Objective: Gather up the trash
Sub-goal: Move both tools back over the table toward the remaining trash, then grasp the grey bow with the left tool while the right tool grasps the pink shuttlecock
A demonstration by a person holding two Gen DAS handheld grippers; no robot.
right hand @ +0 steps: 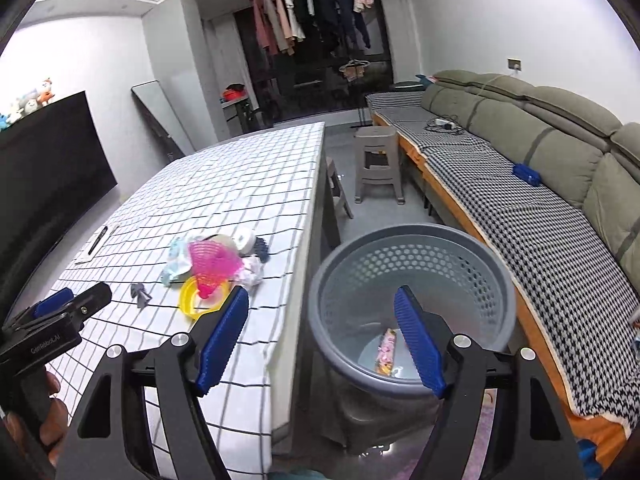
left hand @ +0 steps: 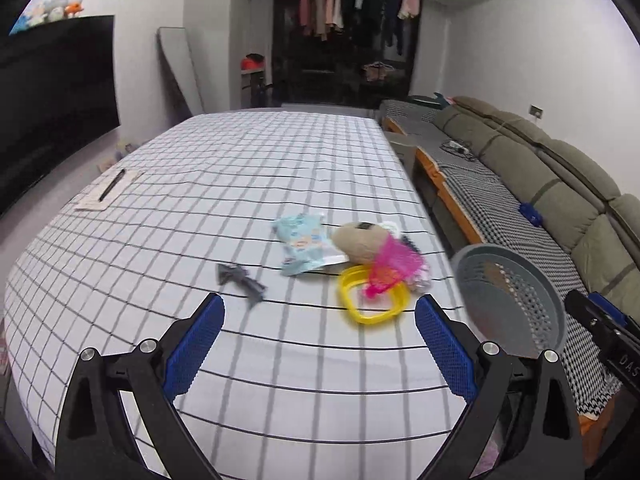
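Left gripper hovers over the checked tablecloth, fingers spread wide, nothing between them. Right gripper is off the table's edge above the grey perforated bin, fingers also wide apart and empty. The bin stands on the floor just beside the table, between it and the sofa. A pink-and-yellow wrapper lies at the bin's bottom.

Trash pile sits near the table's right edge, close to the bin: light-blue snack packet, tan rounded lump, pink mesh piece lying over a yellow plastic ring, all touching or overlapping. A small dark grey scrap lies apart, left of the pile, nearest the left gripper. What the items behind the pink mesh are is too blurred to tell.

Far left of the cloth: a notepad with a black pen on it. Grey plastic stool stands beyond the bin.
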